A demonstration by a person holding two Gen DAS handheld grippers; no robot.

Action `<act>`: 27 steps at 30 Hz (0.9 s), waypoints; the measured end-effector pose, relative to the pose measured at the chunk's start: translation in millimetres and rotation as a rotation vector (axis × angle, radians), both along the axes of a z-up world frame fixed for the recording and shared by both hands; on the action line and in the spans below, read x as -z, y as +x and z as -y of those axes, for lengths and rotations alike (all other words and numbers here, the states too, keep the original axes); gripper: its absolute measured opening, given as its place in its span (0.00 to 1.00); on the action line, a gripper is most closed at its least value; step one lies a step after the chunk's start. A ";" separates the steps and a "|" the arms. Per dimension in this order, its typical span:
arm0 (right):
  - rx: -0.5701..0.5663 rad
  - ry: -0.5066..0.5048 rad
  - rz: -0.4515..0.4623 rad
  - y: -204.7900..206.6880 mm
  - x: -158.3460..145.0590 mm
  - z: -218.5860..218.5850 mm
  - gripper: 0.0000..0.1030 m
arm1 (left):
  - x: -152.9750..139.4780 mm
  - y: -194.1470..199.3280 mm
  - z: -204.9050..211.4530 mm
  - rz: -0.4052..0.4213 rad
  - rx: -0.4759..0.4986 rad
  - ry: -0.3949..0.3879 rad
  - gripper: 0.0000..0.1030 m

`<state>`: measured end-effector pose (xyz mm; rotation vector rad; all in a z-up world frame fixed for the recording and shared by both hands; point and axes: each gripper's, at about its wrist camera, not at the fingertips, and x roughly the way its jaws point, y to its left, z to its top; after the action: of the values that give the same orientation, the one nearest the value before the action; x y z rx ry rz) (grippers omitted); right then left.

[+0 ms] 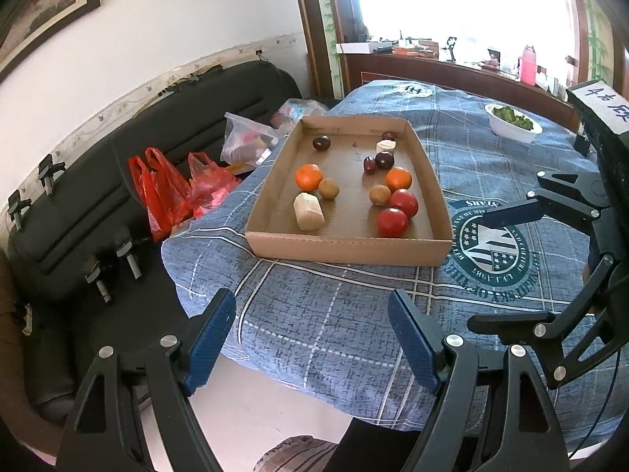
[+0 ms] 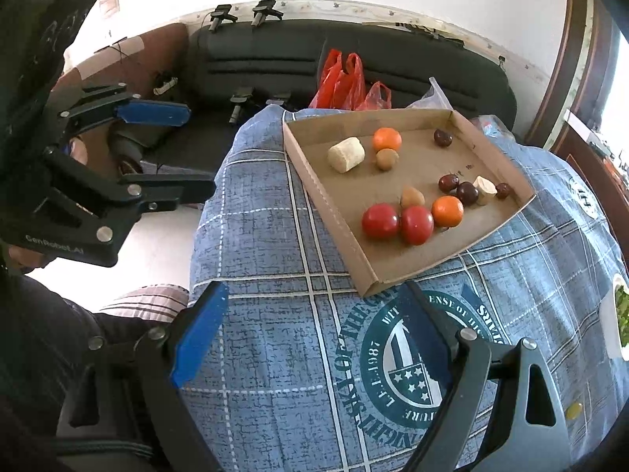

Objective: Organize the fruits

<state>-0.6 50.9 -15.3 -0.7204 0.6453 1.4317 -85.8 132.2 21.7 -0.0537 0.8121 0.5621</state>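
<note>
A shallow cardboard tray [image 1: 346, 251] [image 2: 326, 204] lies on the blue checked tablecloth. It holds two red tomatoes [image 1: 403, 202] [image 2: 380, 221], two oranges [image 1: 309, 177] [image 2: 447, 211], two brown kiwis [image 1: 328, 188] [image 2: 387, 159], several dark red small fruits [image 1: 384, 160] [image 2: 467, 192] and two pale cut chunks [image 1: 308, 211] [image 2: 346, 154]. My left gripper [image 1: 312, 334] [image 2: 200, 151] hangs open and empty over the table's near left corner. To the tray's right and short of it, my right gripper [image 2: 314, 326] [image 1: 477, 271] is open over the round crest print, holding nothing.
A white bowl of greens [image 1: 513, 122] [image 2: 619, 322] stands on the cloth beyond the right gripper. Red plastic bags [image 1: 173, 188] [image 2: 346, 82] and a clear bag lie on the black sofa [image 1: 118, 181] left of the table. The table edge drops to a pale floor.
</note>
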 end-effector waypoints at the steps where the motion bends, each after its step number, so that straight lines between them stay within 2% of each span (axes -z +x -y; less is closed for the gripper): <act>1: -0.001 -0.001 0.002 -0.7 0.2 -0.4 0.86 | 0.1 -0.3 -0.6 0.000 -0.002 0.000 0.77; 27: 0.002 0.011 0.017 -5.2 -3.4 -8.5 0.86 | -0.2 -4.0 -12.6 0.007 -0.024 -0.009 0.77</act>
<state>-5.8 59.3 -11.9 -0.7220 0.6242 1.4248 -89.8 144.8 21.9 -0.0737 0.8084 0.5802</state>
